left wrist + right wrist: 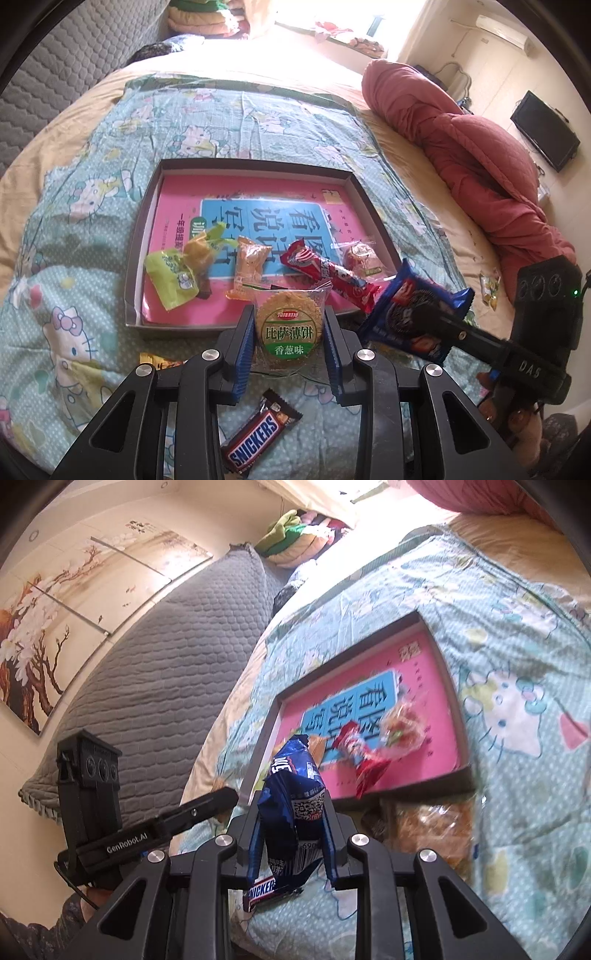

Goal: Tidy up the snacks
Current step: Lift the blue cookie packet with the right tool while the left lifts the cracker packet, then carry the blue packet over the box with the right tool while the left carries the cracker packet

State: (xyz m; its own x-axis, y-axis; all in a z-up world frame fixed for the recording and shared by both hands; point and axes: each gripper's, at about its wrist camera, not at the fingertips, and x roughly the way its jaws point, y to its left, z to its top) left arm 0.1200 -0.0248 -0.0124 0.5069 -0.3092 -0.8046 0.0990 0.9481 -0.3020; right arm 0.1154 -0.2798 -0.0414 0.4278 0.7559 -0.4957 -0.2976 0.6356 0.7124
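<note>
My left gripper (289, 325) is shut on a round cracker pack (289, 328) with a green label, held just above the near rim of a dark shallow box (137, 236) lined with a pink book. In the box lie a green pack (170, 280), an orange pack (249, 264), a red bar (328, 275) and a round wrapped sweet (360, 258). My right gripper (291, 812) is shut on a blue Oreo pack (291, 786), seen in the left wrist view (413, 314) at the box's near right corner. A Snickers bar (258, 439) lies on the bedspread below my left gripper.
The box sits on a Hello Kitty bedspread (92, 192). A red quilt (461, 155) is heaped at the right. A small yellow snack (489, 290) lies near it. An orange wrapper (159, 362) lies left of my left gripper. A grey headboard (147, 686) stands behind.
</note>
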